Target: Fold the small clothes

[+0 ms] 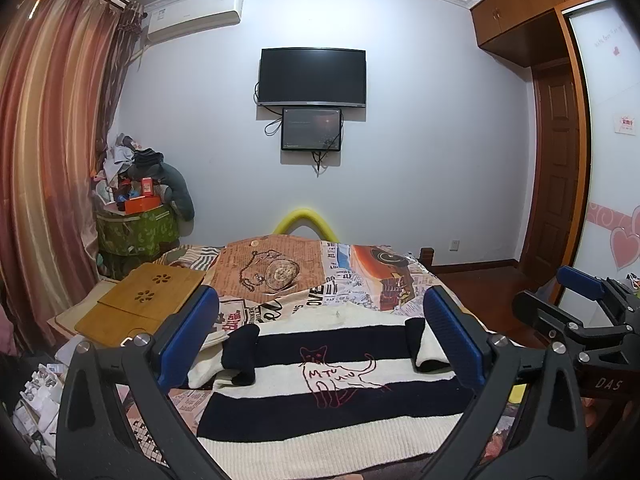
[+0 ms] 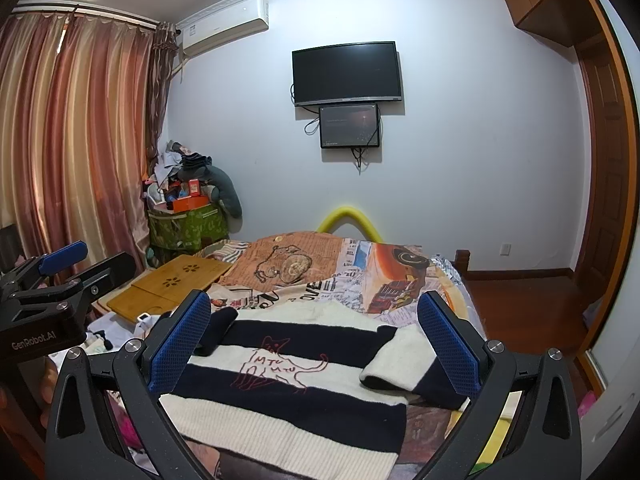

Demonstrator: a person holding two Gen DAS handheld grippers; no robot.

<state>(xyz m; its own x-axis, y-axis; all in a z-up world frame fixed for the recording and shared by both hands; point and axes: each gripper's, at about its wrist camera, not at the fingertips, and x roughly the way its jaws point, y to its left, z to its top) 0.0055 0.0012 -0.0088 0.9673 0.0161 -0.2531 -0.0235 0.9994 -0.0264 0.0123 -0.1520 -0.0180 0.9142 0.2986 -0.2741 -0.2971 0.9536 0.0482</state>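
A small cream and navy striped sweater (image 1: 320,396) with a red outline cat lies flat on the bed, front up; it also shows in the right wrist view (image 2: 288,392). Both sleeves are folded inward: the left sleeve (image 1: 242,356) and the right sleeve (image 2: 404,364). My left gripper (image 1: 320,344) is open and empty, held above the sweater. My right gripper (image 2: 314,344) is open and empty above it too, and it shows at the right edge of the left wrist view (image 1: 580,300).
The bed has a printed newspaper-pattern cover (image 1: 352,280). A wooden lap tray (image 1: 140,304) lies at the bed's left. A cluttered green bin (image 1: 136,232) stands by the curtains. A wardrobe and wooden floor (image 2: 520,304) are to the right.
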